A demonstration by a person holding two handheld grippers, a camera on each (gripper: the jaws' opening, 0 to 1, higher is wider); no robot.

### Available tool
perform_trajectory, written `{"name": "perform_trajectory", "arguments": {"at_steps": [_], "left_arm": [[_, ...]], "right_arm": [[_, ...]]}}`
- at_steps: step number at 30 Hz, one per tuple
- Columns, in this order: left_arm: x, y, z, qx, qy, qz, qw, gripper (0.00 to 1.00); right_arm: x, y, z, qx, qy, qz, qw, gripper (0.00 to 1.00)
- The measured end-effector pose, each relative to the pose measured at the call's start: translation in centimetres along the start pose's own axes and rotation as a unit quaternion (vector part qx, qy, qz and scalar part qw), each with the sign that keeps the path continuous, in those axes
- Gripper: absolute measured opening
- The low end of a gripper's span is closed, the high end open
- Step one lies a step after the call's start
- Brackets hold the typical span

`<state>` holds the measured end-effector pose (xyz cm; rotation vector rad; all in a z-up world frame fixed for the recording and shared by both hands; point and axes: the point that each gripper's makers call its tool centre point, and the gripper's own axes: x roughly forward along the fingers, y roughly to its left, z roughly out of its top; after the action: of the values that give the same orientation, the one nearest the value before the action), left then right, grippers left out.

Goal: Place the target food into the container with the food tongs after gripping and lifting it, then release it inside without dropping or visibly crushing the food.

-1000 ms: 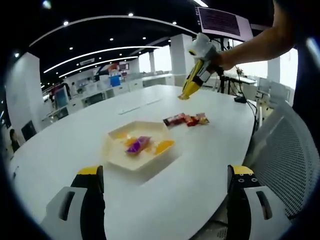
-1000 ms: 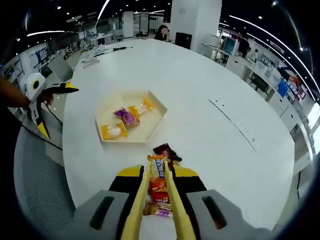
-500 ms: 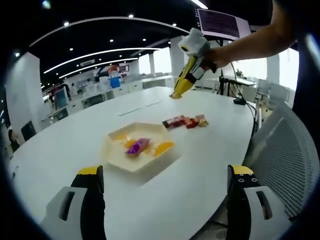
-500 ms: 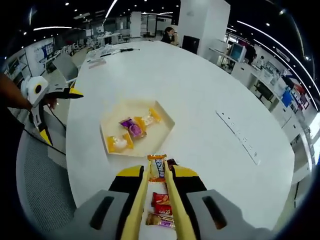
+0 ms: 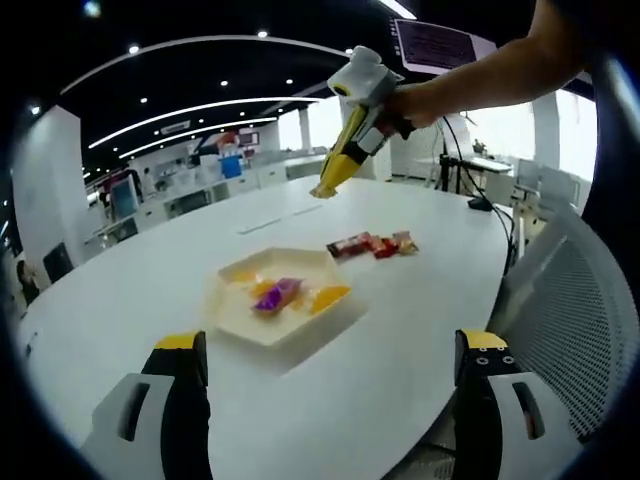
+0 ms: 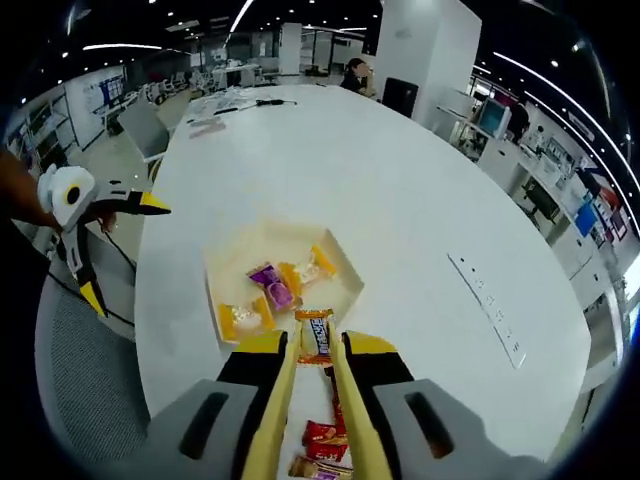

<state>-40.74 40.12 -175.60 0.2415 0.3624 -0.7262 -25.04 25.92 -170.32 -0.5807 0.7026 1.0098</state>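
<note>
A cream hexagonal tray [image 5: 240,318] [image 6: 215,272] on the white table holds a purple-wrapped sweet [image 6: 269,288] and several yellow-orange ones. My right gripper [image 6: 316,350] [image 5: 362,98] is shut on yellow food tongs [image 6: 283,400] [image 5: 338,168]. The tongs pinch a blue-and-orange wrapped snack bar [image 6: 316,334], lifted off the table at the tray's near edge. Other wrapped snacks [image 5: 374,243] [image 6: 324,434] lie in a row on the table behind the tongs' tips. My left gripper [image 5: 330,345] [image 6: 125,252] hangs open off the table's edge with nothing between its fingers.
The white oval table [image 5: 150,270] stretches far beyond the tray. A grey mesh chair [image 5: 580,300] stands by the table's edge near my left gripper. A power strip [image 6: 485,300] is set into the tabletop. Desks and a seated person fill the office behind.
My right gripper has carried the tongs and the snack bar up from the row of snacks toward the tray. The left gripper has stayed where it was.
</note>
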Motion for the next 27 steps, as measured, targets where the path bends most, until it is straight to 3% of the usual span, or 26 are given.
{"name": "perform_trajectory", "arguments": {"at_steps": [17,27], "left_arm": [[-0.1,0.4,0.0,0.0,-0.001,0.01,1.0,1.0],[-0.1,0.6,0.0,0.0,0.001,0.016,0.9999,1.0]], "right_arm": [[2.8,-0.9,4.4,-0.027,-0.002,0.011,0.9996,0.2],[4.3,-1.0,6.1,-0.033,-0.004,0.016,0.9993,0.2]]}}
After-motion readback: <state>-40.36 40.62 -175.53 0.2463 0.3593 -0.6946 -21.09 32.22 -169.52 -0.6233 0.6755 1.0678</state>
